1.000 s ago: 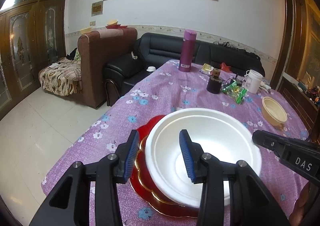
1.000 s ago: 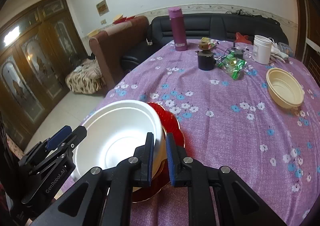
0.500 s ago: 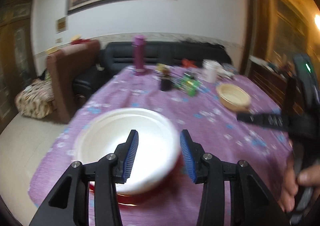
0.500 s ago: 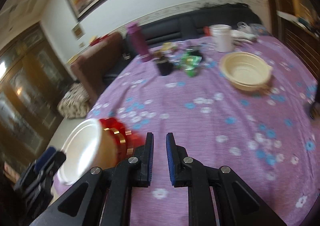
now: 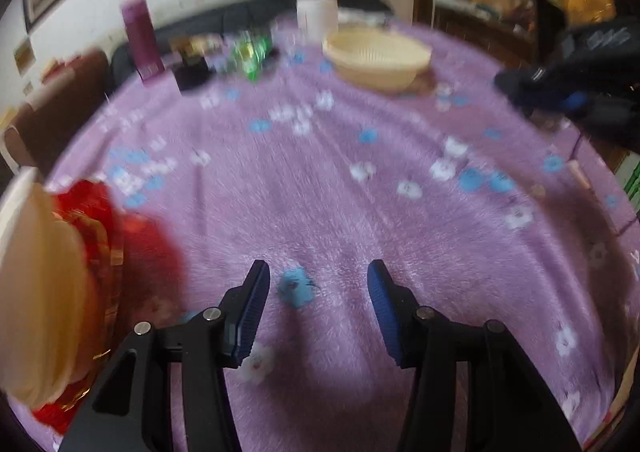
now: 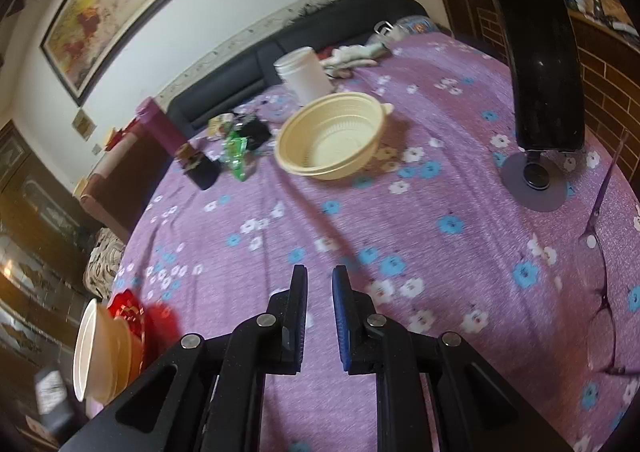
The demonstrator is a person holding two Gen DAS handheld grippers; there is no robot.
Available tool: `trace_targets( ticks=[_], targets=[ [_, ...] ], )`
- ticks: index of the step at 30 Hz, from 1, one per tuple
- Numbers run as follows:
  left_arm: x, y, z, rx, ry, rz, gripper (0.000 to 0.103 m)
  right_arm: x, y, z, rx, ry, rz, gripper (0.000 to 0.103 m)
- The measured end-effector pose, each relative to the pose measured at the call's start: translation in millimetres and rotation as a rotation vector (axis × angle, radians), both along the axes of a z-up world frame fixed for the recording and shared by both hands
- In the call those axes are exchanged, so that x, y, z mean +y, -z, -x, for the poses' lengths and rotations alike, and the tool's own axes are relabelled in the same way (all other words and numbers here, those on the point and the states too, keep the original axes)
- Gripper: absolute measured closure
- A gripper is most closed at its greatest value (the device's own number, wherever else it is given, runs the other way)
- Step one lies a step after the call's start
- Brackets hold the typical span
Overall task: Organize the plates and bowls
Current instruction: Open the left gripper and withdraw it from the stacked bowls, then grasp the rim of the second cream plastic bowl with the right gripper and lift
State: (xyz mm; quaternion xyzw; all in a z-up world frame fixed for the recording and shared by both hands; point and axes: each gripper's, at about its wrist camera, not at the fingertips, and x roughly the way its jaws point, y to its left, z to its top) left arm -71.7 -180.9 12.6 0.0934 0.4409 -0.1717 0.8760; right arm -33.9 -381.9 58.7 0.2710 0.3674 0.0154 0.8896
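- You get heavy motion blur across the left view; its far clutter smears.
- Your right view is sharper; glare washes the painting (image 6: pixel 120 8).
- Fisheye bends and darkens both views' edges.

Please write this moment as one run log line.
left gripper: open, empty | right gripper: shut, empty | white bowl: on red plate | yellow bowl: apart

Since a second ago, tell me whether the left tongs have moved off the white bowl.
Yes. The left tongs swung right, away from the white bowl, now at the picture's left edge, toward the cream basket. Their jaws have been opening, with nothing between.
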Motion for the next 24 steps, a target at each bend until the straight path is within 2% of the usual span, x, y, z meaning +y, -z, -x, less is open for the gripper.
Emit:
trace_targets(
  ticks=[2, 4, 7, 14, 21, 22, 23, 24],
  targets=[
    [1, 0, -10, 0.006, -0.031, 0.021, 0.053, -7, 2, -10, 0.019, 0.003, -0.014, 0.086],
    [1, -2, -14, -0.031, -0.059, -0.005, 0.05, -17, 6, -28, 0.05, 0.01, -0.044, 0.079],
    [3, 0, -16, -0.02, -0.069, -0.006, 0.049, -27, 11, -63, 0.091, 0.012, -0.065, 0.078],
    [10, -8, -11, -0.083, -0.084, 0.026, 0.049, -54, 25, -129, 0.15, 0.087, -0.096, 0.075],
    [11, -10, -11, -0.09, -0.08, 0.037, 0.049, -65, 48, -172, 0.191, 0.133, -0.13, 0.074],
    [12, -10, -11, -0.091, -0.083, 0.043, 0.049, -66, 50, -174, 0.183, 0.134, -0.14, 0.076],
    [13, -10, -11, -0.094, -0.086, 0.048, 0.049, -65, 51, -174, 0.175, 0.125, -0.141, 0.085],
    [14, -11, -11, -0.097, -0.088, 0.052, 0.049, -64, 50, -171, 0.165, 0.121, -0.131, 0.087]
  ],
)
